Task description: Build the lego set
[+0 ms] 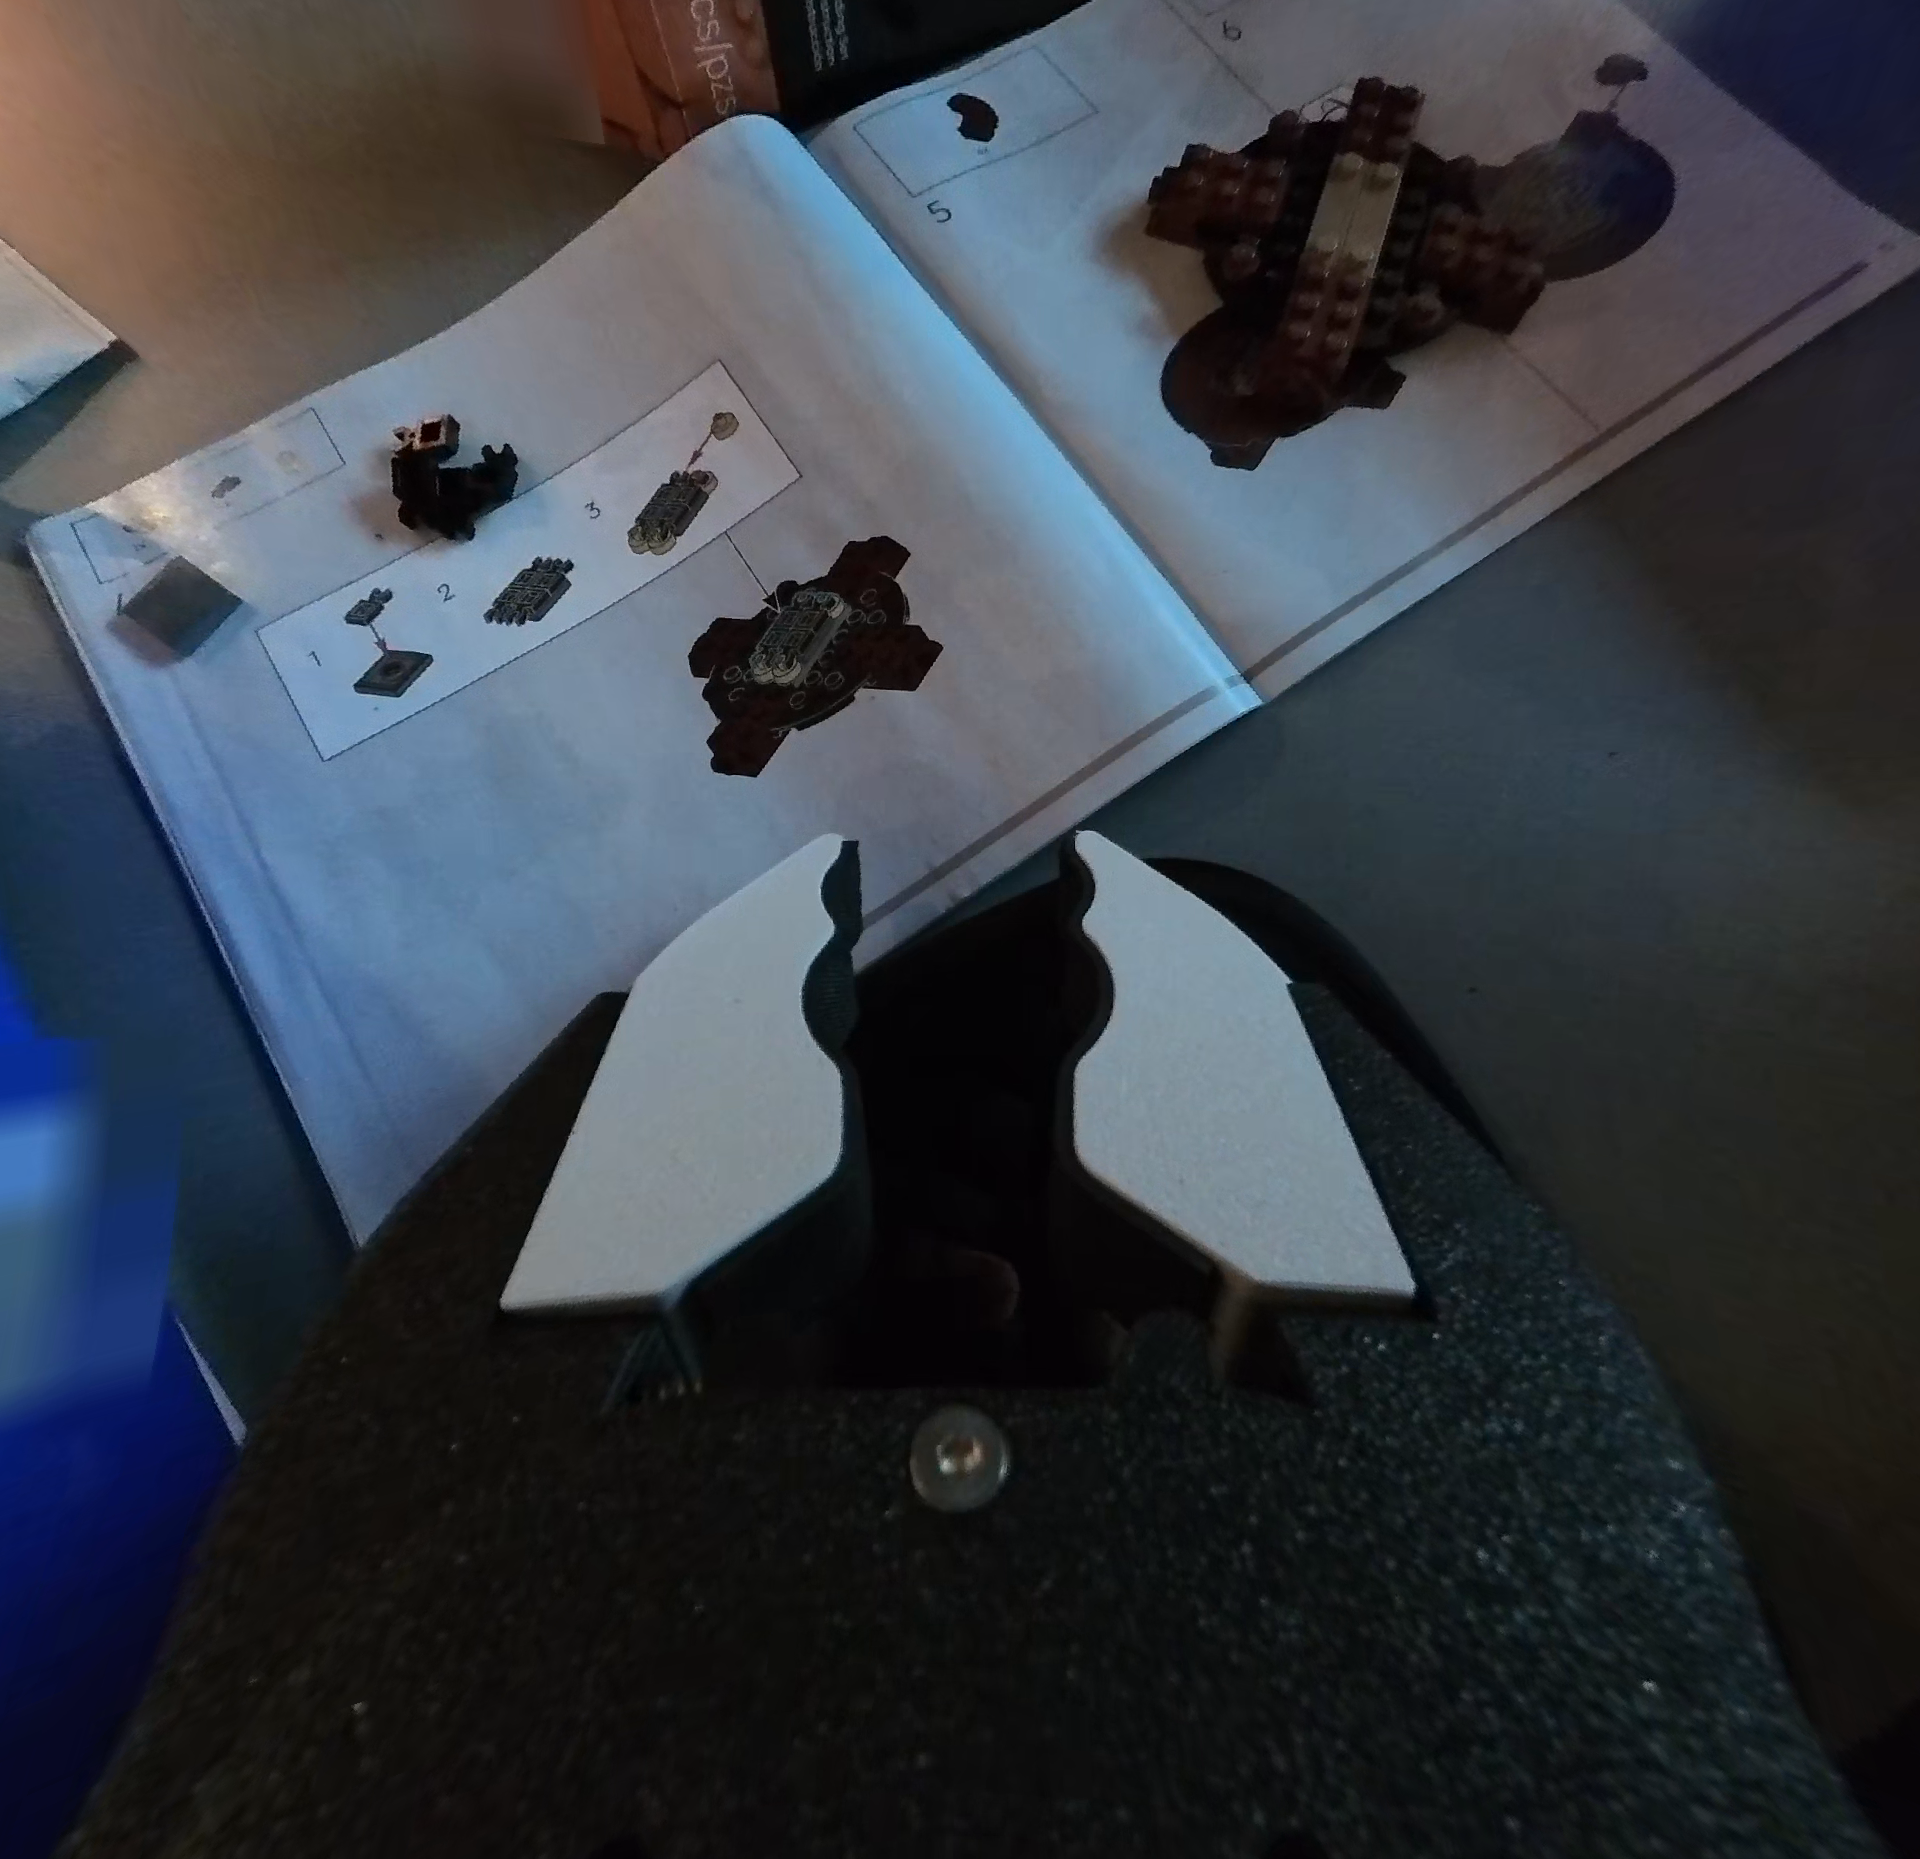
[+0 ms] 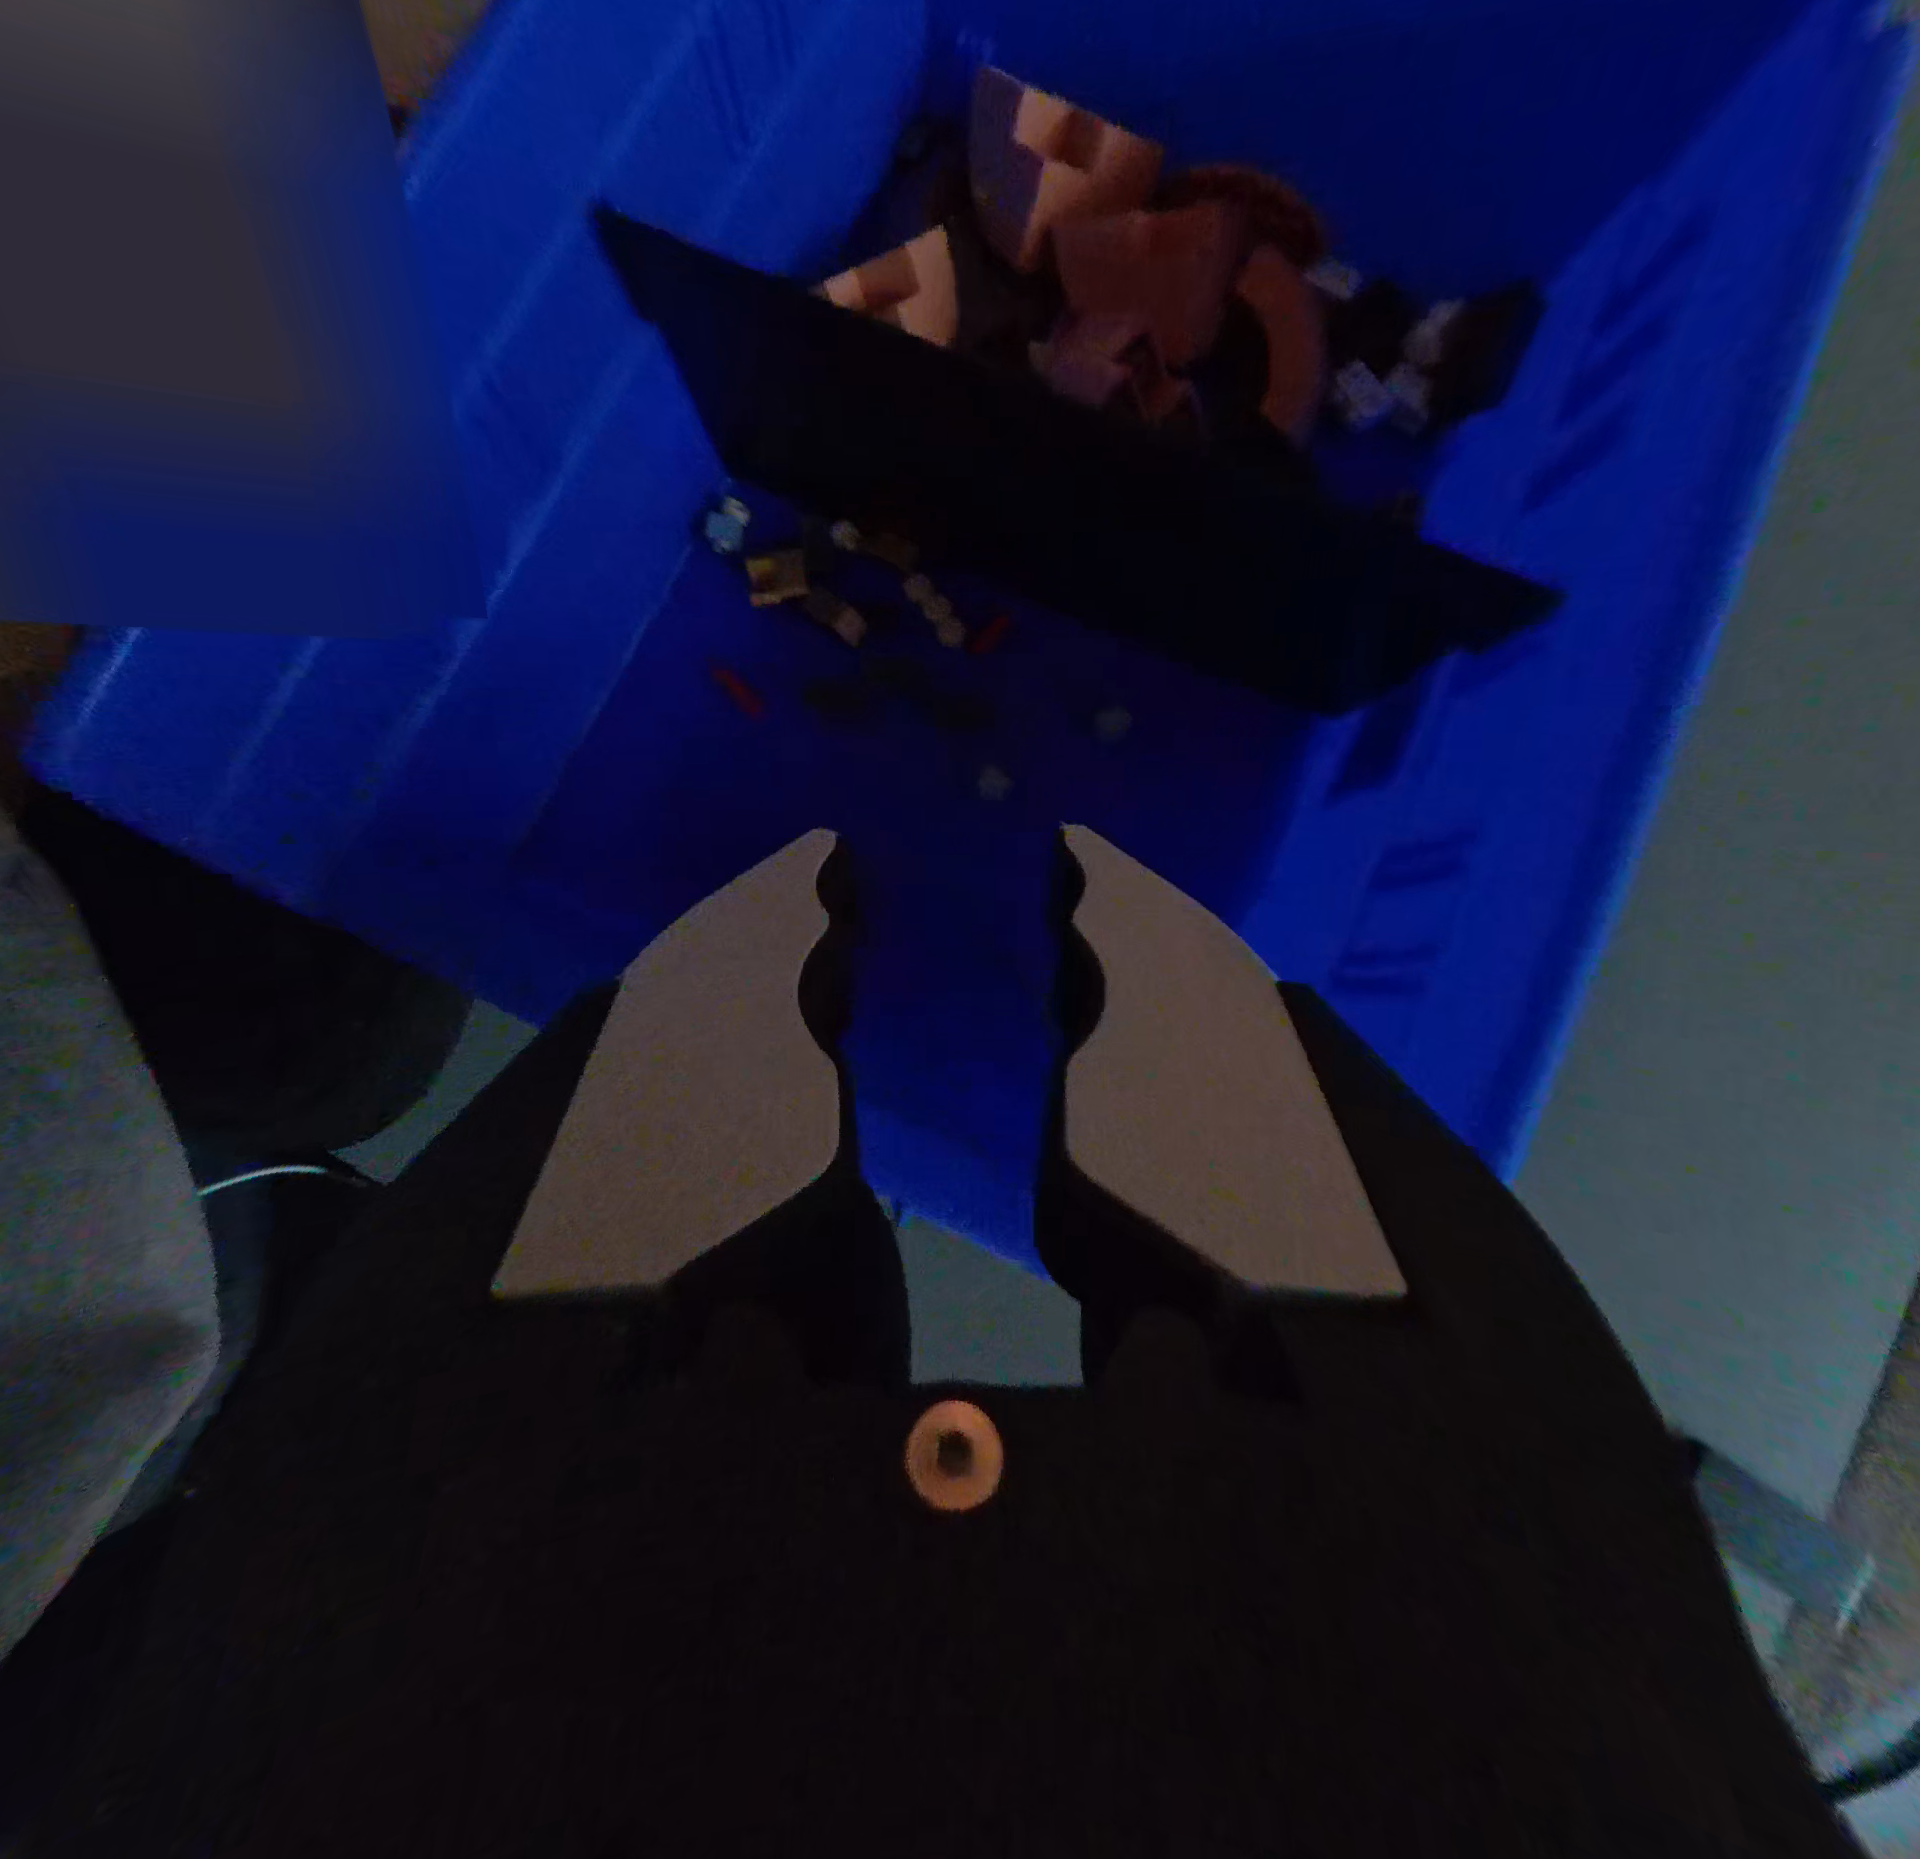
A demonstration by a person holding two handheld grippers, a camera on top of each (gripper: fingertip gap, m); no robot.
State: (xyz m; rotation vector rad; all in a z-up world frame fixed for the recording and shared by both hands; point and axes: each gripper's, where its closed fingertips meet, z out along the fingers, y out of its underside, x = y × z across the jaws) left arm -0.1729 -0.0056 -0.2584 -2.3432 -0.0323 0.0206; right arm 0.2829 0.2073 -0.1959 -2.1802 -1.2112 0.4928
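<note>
My left gripper (image 1: 961, 859) is open with nothing between its fingers, over the near edge of an open instruction booklet (image 1: 582, 853). A brown brick model with a pale strip (image 1: 1340, 240) rests on the booklet's right page. A small black brick cluster (image 1: 447, 479) and a dark square tile (image 1: 177, 609) lie on the left page. My right gripper (image 2: 951, 853) is open with nothing between its fingers, above a blue bin (image 2: 644, 147). Several small loose pieces (image 2: 883, 625) lie on the bin floor just ahead of its fingertips. A black divider (image 2: 1039, 479) crosses the bin.
Behind the divider lies a pile of tan and brown pieces (image 2: 1132, 282). A box (image 1: 717, 22) stands beyond the booklet. A blue shape (image 1: 73, 1238) is at the left edge of the left wrist view. The grey table (image 1: 1558, 770) lies to the right of the booklet. Spacing between my two grippers at the tips: around 50 centimeters. The left tips stand about 15 centimeters off the dark square tile (image 1: 177, 609).
</note>
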